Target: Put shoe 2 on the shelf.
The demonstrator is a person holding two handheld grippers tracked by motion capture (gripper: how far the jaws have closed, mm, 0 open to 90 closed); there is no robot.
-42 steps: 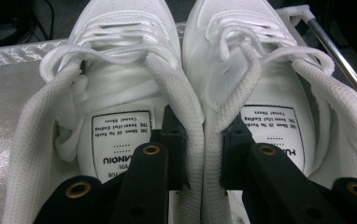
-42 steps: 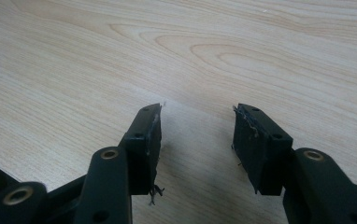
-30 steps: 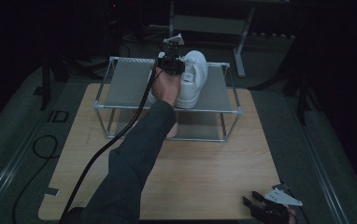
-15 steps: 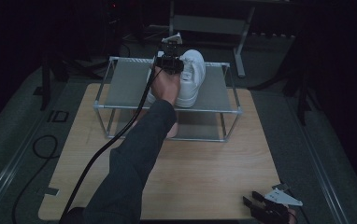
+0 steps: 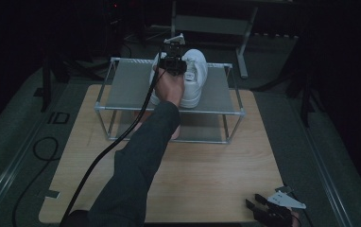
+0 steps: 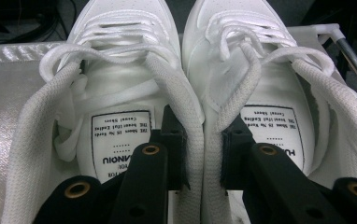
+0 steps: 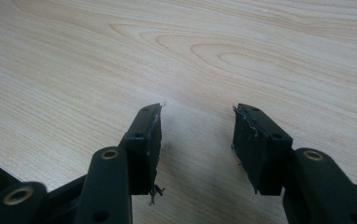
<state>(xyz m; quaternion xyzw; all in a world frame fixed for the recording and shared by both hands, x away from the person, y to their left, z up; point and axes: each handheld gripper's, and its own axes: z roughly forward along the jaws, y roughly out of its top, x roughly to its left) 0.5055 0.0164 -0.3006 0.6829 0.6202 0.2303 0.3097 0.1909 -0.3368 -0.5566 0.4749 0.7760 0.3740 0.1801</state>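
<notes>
On top of the metal-framed shelf (image 5: pixel 122 90) at the far side of the wooden table (image 5: pixel 207 175), a pair of white shoes (image 5: pixel 193 78) sits side by side, toes pointing away from the person. From above, the left gripper (image 5: pixel 175 61) hangs over the heel end of the pair, carried by a hand (image 5: pixel 169 87) at the end of a dark sleeve (image 5: pixel 136 165) that stretches across the table; a black cable (image 5: pixel 103 151) trails from the gripper back toward the near edge.

Seen along the left gripper (image 6: pixel 203 140), its two black jaws reach down into the shoe openings, one jaw inside the left-hand shoe (image 6: pixel 116 93) and the other inside the right-hand shoe (image 6: pixel 270 84). Between them are the two inner collars, pressed together, so the gripper is clamped on the adjoining inner walls of the pair. Printed labels show on the insoles just past the jaw tips, and loose white laces (image 6: pixel 120 95) lie across the tongues. The shelf's pale mesh surface (image 6: pixel 8 93) shows to the left of the shoes.

Low at the near right corner of the table, the right gripper (image 5: pixel 259 208) rests close to the edge, well apart from the shelf. Seen along the right gripper (image 7: pixel 197 128), its jaws stand apart over the bare wood grain with nothing between them
</notes>
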